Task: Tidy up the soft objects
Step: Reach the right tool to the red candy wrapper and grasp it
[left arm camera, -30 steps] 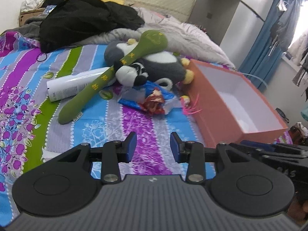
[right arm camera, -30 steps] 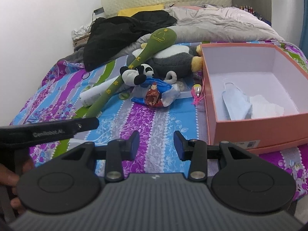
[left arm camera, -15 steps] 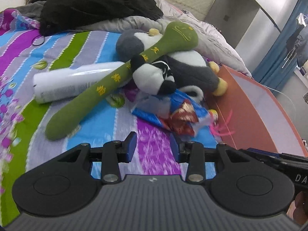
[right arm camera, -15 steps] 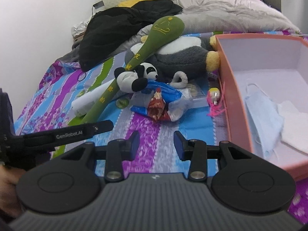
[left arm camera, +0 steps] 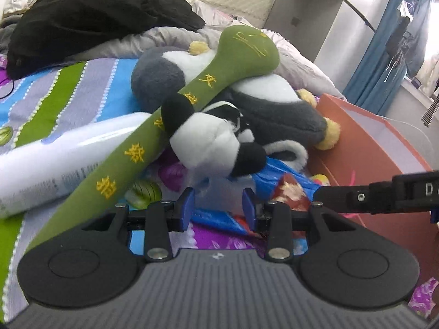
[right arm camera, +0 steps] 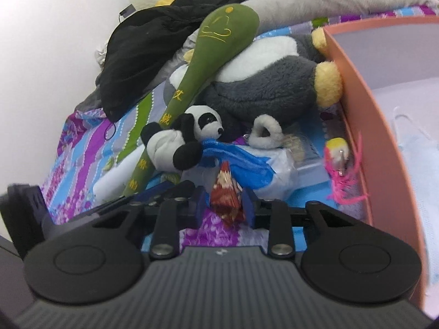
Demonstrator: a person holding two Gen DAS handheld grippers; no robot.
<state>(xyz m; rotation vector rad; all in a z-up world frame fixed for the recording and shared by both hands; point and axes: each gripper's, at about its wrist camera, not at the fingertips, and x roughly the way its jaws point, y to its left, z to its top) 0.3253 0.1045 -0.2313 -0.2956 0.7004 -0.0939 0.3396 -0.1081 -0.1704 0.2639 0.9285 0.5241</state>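
The left claw (left arm camera: 218, 208) is spread open, low over the striped bedspread (left arm camera: 68, 96), its blue pads on either side of a crumpled blue and white plastic bag (left arm camera: 219, 213) without pinching it. Just above it lies the small panda plush (left arm camera: 211, 142), resting on the bag and leaning against the long green plush club (left arm camera: 175, 118), which slants across a white cylindrical bottle (left arm camera: 55, 164) and up onto the big grey and white plush (left arm camera: 274, 109). The right claw (right arm camera: 222, 205) is also parted, with a red patterned wrapper (right arm camera: 226, 200) standing between its pads; whether they touch it I cannot tell. From that side, the panda plush (right arm camera: 181, 142) lies beside the blue bag (right arm camera: 241, 161), and a small yellow toy with pink strings (right arm camera: 340, 159) sits against the wall of the salmon-coloured box (right arm camera: 354, 104). A pale blue face mask (right arm camera: 422, 164) lies inside the box. Black clothing (left arm camera: 90, 11) is heaped on the far part of the bed.
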